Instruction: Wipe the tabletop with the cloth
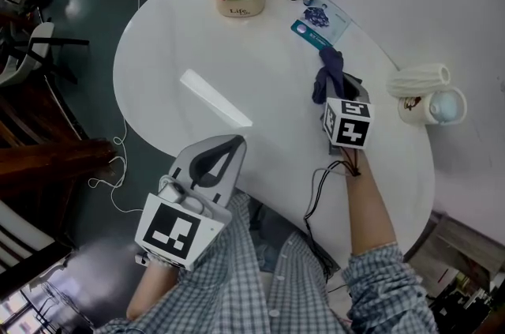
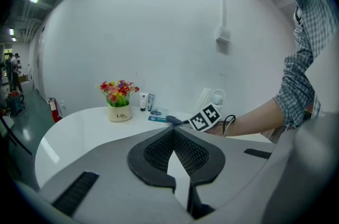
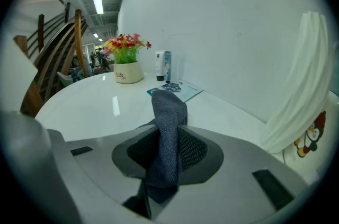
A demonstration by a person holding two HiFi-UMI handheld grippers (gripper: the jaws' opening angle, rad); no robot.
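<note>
Cloth (image 1: 328,76) — dark blue, bunched — is over the right half of the white tabletop (image 1: 276,88). At the near left edge, the left tongs (image 1: 233,140) are clenched on nothing. A flower pot (image 1: 241,5) stands at the far side. The right tongs (image 3: 170,135) pinch the cloth, near a mug (image 1: 430,107).

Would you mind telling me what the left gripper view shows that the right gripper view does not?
Only the left gripper view shows the left gripper, jaws together on nothing, and the person's forearm. Only the right gripper view shows the right gripper, jaws clamped on the dark cloth, and wooden railings. Both show the flower pot, two tubes and the white tabletop.
</note>
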